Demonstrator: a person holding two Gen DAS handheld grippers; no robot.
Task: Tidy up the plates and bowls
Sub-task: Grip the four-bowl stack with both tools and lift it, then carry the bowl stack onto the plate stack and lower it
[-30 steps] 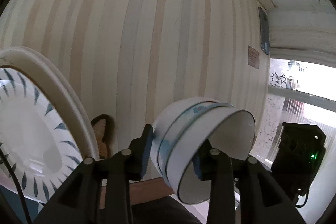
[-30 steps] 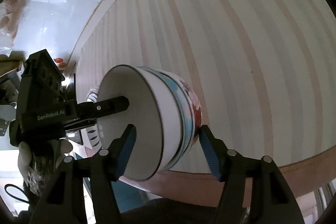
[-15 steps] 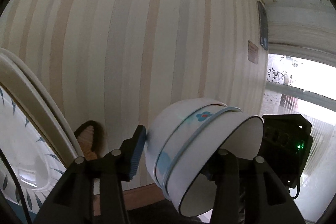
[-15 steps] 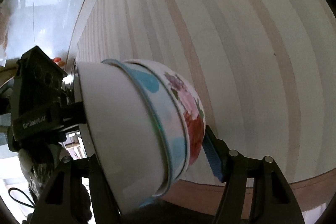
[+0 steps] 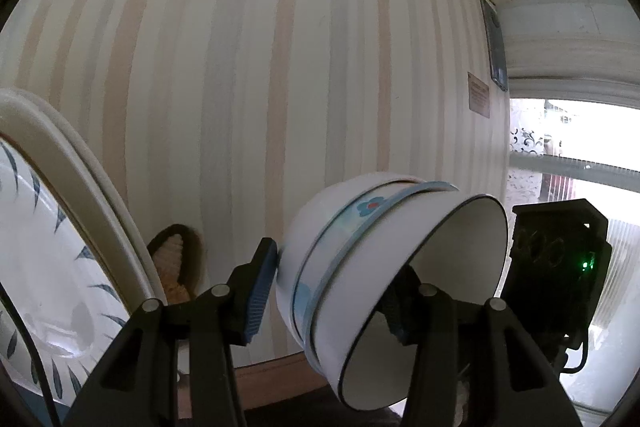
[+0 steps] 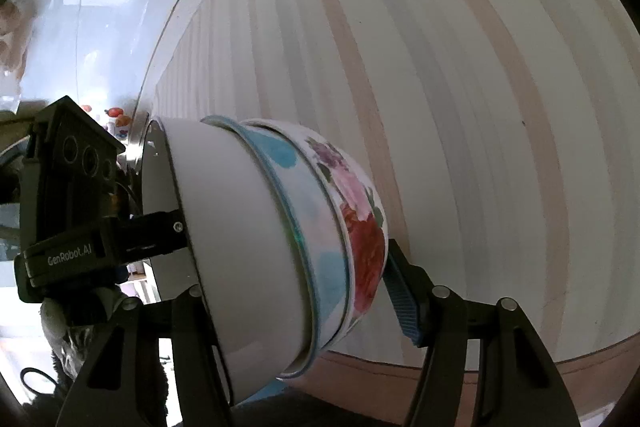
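Plates (image 5: 60, 267) are already stood up on the left, and three bowls (image 5: 384, 267) are nested on their side in the middle. They still need parking, I'd guess. The left gripper (image 5: 332, 291) has just been opening, its pad at the base. The right gripper (image 6: 288, 291) straddles them; can't tell if it's squeezing.

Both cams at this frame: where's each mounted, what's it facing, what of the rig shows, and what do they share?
Left wrist: sits on the left gripper, looks along its fingers at the nested bowls and the striped wall; a leaf-pattern plate stands at left, the right gripper's body at right.
Right wrist: sits on the right gripper, faces the same bowls from the opposite side; the left gripper's body shows at left.
Shared: the bowl stack, the striped wall, and each view shows the other gripper.
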